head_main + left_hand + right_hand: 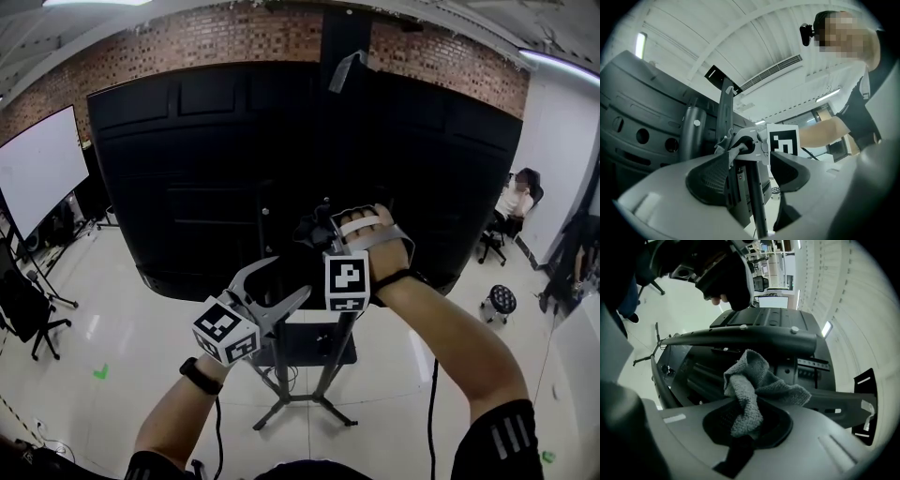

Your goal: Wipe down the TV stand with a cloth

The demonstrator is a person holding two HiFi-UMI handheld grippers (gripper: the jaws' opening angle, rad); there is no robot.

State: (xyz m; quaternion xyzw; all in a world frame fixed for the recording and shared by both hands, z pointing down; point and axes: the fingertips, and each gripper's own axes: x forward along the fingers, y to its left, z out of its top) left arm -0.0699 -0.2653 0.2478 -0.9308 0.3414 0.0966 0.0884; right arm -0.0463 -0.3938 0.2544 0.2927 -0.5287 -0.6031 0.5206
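one cloth up high, lots of stand left

the grey cloth (752, 383) is pinched tight in the right gripper (746, 426), up by the top bar of the tv stand (330, 361), behind the big tv (187, 169). the left gripper (749, 174) is wide and holds nothing. i think the pole and feet down low are not wiped yet.

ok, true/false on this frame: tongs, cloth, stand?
1. The right tongs grip a grey cloth. True.
2. The left tongs are shut on the cloth. False: they are open and empty.
3. The stand lies tipped over. False: it stands upright.
4. A person sits at the head view's right. True.
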